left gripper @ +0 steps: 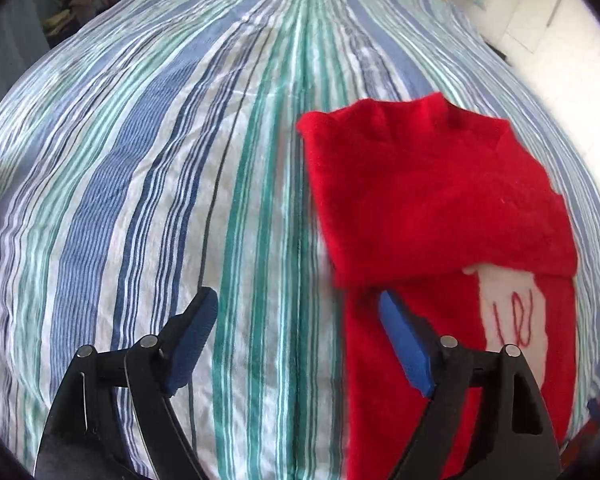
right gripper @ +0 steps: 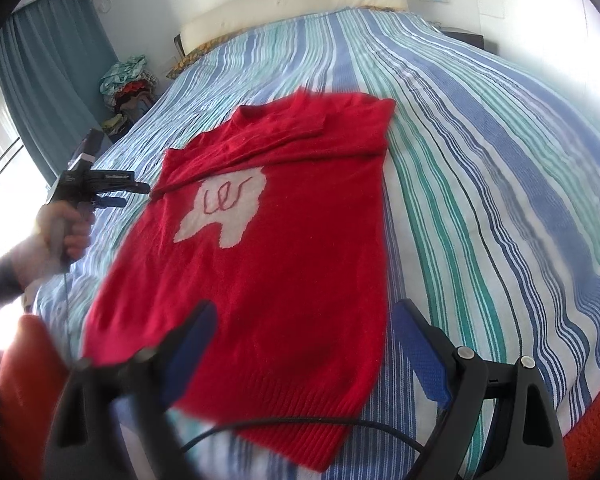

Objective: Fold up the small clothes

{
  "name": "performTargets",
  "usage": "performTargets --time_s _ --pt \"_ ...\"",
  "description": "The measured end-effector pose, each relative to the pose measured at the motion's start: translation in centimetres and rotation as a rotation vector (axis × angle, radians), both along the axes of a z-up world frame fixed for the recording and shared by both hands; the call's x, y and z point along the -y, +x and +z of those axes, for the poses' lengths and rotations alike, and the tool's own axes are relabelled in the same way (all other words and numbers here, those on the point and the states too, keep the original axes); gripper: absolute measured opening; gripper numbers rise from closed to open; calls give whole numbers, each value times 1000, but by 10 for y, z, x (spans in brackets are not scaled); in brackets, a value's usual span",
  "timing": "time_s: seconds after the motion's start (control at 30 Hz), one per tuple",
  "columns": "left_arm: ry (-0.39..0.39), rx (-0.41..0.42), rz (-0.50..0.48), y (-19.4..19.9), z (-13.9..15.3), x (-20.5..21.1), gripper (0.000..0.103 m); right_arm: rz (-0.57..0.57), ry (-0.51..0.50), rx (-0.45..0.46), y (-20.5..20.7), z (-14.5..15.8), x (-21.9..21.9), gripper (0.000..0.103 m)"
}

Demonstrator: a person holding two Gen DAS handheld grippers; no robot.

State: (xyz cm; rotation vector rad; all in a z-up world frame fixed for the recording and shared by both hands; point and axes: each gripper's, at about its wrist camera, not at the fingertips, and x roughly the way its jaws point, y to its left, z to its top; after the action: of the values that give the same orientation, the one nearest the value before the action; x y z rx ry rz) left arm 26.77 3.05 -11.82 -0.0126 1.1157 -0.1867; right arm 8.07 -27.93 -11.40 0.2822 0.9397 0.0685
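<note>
The red sweater [right gripper: 268, 248] on the bed [right gripper: 480, 152] looks soft and floppy; grip its ribbed hem. Left gripper [left gripper: 300, 336] and right gripper [right gripper: 304, 344] are released, empty.

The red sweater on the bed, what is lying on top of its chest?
A folded-over sleeve lies across the red sweater, just above the white patch. It covers the patch's top edge. The striped bedspread lies underneath.

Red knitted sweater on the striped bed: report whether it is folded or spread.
Partly folded: the red knitted sweater has both sleeves laid across its chest; its body lies spread flat, hem unfolded.
</note>
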Motion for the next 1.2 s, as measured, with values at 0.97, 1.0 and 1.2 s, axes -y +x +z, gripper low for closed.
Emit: performTargets --time_s 0.97,1.0,1.2 --pt "-99 51 245 -78 -4 -20 92 -17 2 20 -2 4 6 89" --pt "-107 49 247 -88 -3 -25 92 -36 5 23 -2 5 11 89" --pt "-102 59 333 -139 -25 -67 95 -179 21 2 -2 1 39 89"
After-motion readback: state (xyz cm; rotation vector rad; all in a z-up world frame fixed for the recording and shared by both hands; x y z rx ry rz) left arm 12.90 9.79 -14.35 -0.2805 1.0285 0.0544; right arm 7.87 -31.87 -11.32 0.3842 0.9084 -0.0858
